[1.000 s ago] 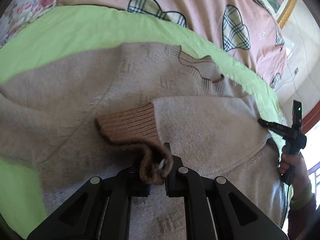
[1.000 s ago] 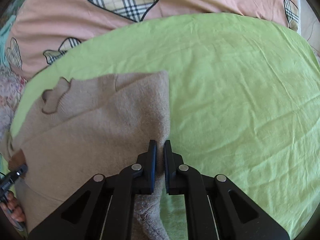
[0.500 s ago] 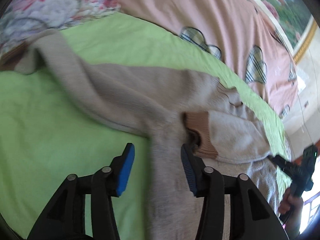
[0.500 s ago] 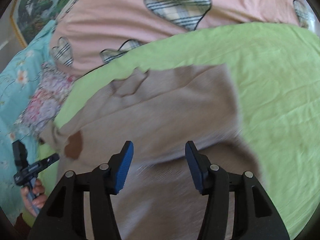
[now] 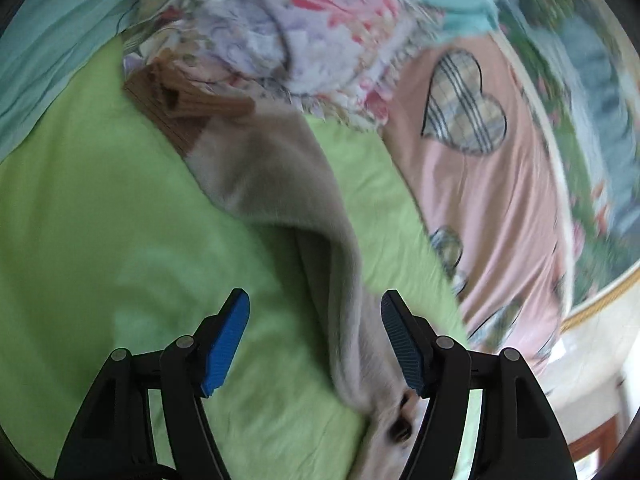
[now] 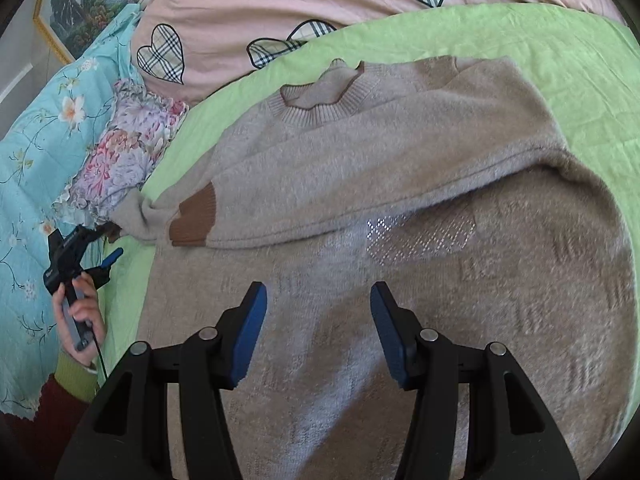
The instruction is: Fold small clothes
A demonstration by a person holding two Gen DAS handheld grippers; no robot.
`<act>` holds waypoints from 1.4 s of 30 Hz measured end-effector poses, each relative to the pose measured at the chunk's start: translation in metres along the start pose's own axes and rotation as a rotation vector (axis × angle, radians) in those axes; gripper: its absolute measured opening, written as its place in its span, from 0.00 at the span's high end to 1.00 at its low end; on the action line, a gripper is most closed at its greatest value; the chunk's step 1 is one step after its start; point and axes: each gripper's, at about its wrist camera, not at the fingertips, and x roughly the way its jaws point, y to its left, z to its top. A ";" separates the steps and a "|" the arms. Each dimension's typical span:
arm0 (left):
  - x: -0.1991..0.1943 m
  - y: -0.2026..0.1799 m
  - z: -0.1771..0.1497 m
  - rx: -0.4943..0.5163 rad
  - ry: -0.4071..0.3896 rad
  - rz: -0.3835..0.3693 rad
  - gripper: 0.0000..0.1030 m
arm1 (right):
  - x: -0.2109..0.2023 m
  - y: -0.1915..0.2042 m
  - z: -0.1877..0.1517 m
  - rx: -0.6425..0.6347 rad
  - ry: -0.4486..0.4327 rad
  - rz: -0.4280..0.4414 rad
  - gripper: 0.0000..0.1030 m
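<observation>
sweater (image 6: 400, 208) lies spread on the green sheet (image 6: 580, 60), one sleeve folded across its chest. the other sleeve (image 5: 280, 184) trails toward the flowered bedding (image 5: 280, 40) and could drag or bunch if pinched mid-length instead of near its brown cuff (image 5: 176, 112). left claw (image 5: 316, 340) is opening, sleeve between the jaws, ungripped. right claw (image 6: 316, 332) hangs released above the sweater's body.
</observation>
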 end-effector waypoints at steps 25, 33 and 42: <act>0.040 -0.183 -0.061 0.525 0.000 -0.035 0.93 | -0.012 -0.014 -0.012 0.044 -0.013 -0.028 0.46; 0.100 -0.265 -0.208 0.801 0.185 -0.096 0.93 | -0.048 -0.039 -0.014 0.103 -0.087 -0.055 0.46; 0.177 -0.267 -0.308 0.971 0.329 0.036 0.92 | -0.077 -0.072 -0.023 0.170 -0.136 -0.085 0.46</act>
